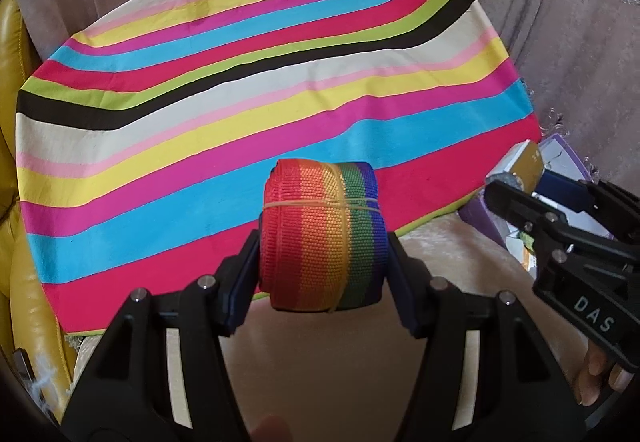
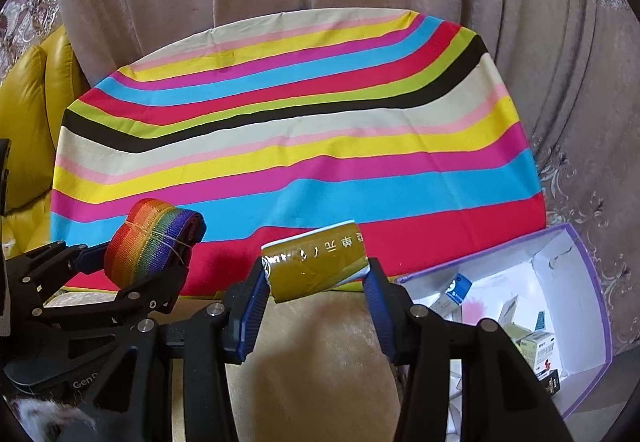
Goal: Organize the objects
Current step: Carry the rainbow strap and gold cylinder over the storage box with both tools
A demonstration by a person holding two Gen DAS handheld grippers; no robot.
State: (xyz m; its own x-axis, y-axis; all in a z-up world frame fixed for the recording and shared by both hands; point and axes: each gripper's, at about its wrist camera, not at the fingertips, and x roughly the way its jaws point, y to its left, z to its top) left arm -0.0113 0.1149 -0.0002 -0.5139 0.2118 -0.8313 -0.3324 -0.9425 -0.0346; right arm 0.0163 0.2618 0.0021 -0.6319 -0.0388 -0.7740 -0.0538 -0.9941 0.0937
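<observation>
in the lower centre of the left wrist view, the left gripper (image 1: 322, 238) is clamped on a roll of rainbow-striped woven webbing bound with thin rubber bands (image 1: 322, 234), its blue-padded jaws pressing the two flat ends of the roll, which hangs in front of the near edge of the brightly striped cloth (image 1: 240, 89). the webbing looks light, soft and springy, with a ribbed weave that should give the pads good friction; taking it across the ends, as here, seems the safest hold, since a squeeze on the curved face could deform the coil or slip the bands. in the right wrist view, the right gripper (image 2: 316, 274) holds a small olive-gold glossy packet with printed characters (image 2: 316, 262) at lower centre, jaws bearing on its short ends, tilted a little. that packet reads as light but slick and easily crushed, perhaps thin card or foil, though the print is too distorted to be sure; a gentle grip on the stiffer edges would suit it. at lower right sits an open purple-edged cardboard box with small packages inside (image 2: 592, 282), the likely destination for both items.
</observation>
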